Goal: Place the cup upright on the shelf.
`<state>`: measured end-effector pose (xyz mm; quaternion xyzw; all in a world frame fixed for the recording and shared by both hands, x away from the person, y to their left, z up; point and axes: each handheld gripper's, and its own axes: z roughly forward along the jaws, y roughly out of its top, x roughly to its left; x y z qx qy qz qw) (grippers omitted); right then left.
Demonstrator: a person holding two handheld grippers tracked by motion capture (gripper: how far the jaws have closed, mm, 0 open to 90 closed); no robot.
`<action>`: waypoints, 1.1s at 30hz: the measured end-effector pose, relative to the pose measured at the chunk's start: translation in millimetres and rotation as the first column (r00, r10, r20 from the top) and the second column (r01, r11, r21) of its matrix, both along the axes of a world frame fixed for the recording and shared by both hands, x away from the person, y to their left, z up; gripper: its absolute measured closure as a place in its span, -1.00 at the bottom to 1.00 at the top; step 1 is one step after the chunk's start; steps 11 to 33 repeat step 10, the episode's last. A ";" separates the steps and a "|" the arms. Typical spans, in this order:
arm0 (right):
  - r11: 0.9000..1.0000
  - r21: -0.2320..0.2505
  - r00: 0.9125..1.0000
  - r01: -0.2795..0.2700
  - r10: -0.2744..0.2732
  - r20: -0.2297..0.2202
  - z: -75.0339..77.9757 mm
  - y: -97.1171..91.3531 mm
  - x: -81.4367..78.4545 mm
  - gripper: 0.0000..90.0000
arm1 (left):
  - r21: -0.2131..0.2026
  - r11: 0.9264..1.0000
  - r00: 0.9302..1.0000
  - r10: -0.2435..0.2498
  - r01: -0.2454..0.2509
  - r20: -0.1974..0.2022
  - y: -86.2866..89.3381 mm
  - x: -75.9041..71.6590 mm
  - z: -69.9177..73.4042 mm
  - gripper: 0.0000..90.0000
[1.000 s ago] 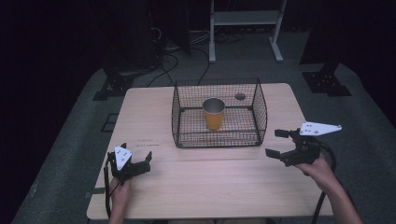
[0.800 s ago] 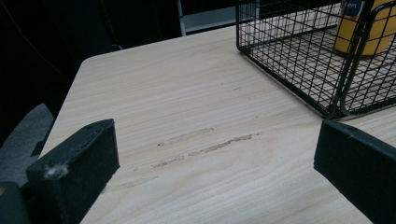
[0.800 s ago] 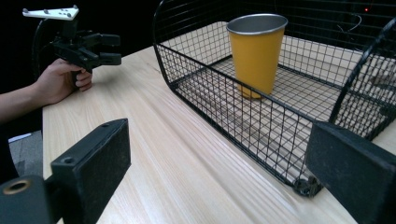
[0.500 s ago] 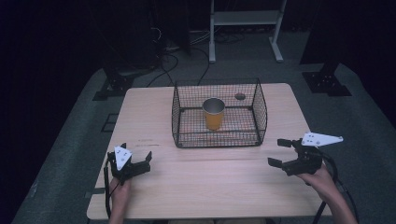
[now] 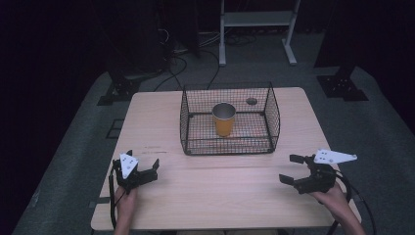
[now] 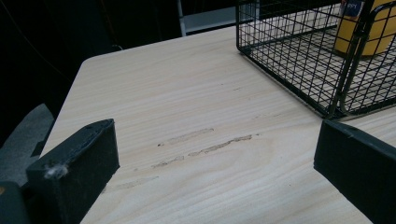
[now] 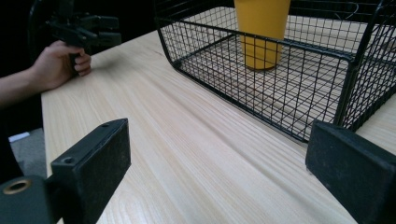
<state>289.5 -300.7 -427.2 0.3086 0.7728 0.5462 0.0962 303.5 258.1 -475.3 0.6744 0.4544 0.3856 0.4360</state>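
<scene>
On the table's (image 5: 220, 191) near-left corner: left tool (image 5: 138, 175), jaws spread wide, nothing between them, low over bare wood, aimed toward the wire basket (image 5: 229, 147). At mid-table, toward the far edge: one black wire basket, with one yellow cup (image 5: 224, 119) standing upright inside, metal-lined mouth up. Just beyond the basket's far-right corner: one small dark round mark (image 5: 251, 101), too small to identify. Near the right edge: right tool (image 5: 293, 169), jaws likewise wide apart and empty, well apart from the basket. Judged stage: cup already lodged in the basket, both tools parked clear, no grasp in hand. Likely next: a reach over the basket rim onto the cup, jaws closing across its wall. Count: two tools, one basket, one cup, one table.
</scene>
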 end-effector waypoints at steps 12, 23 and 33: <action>0.992 0.102 0.993 0.076 -0.084 0.078 -12.5 9.9 -27.9 -0.87 | -0.001 1.000 1.000 0.004 -0.004 -0.001 0.3 0.2 0.0 -1.00; 0.992 0.102 0.993 0.076 -0.084 0.078 -12.5 9.9 -27.9 -0.87 | -0.001 1.000 1.000 0.004 -0.004 -0.001 0.3 0.2 0.0 -1.00; 0.992 0.102 0.993 0.076 -0.084 0.078 -12.5 9.9 -27.9 -0.87 | -0.001 1.000 1.000 0.004 -0.004 -0.001 0.3 0.2 0.0 -1.00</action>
